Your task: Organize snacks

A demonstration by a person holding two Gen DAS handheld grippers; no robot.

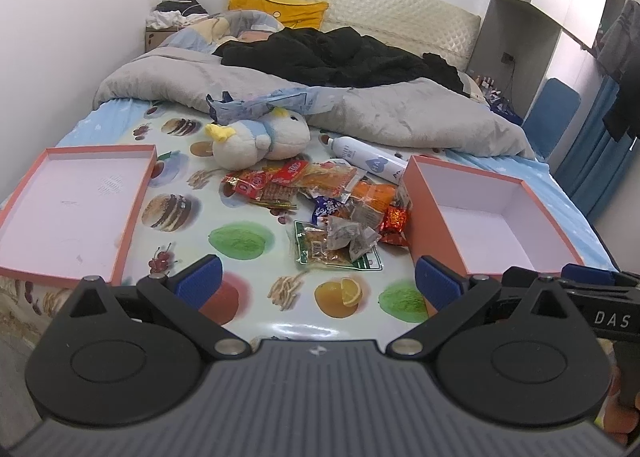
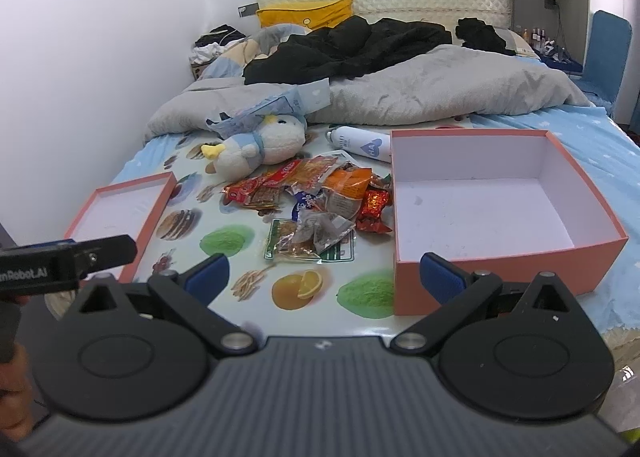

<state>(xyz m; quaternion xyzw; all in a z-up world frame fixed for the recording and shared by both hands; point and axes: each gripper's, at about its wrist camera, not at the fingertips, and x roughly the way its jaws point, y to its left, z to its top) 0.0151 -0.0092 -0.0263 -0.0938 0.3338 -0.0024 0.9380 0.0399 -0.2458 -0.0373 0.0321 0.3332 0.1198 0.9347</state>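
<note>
Both fingers spread, snacks well ahead between them.

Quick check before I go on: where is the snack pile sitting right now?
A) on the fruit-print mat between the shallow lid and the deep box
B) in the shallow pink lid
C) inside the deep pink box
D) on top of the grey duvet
A: the snack pile lies on the fruit-print mat, with the shallow lid on one side and the deep box on the other, both showing bare white insides.
</note>
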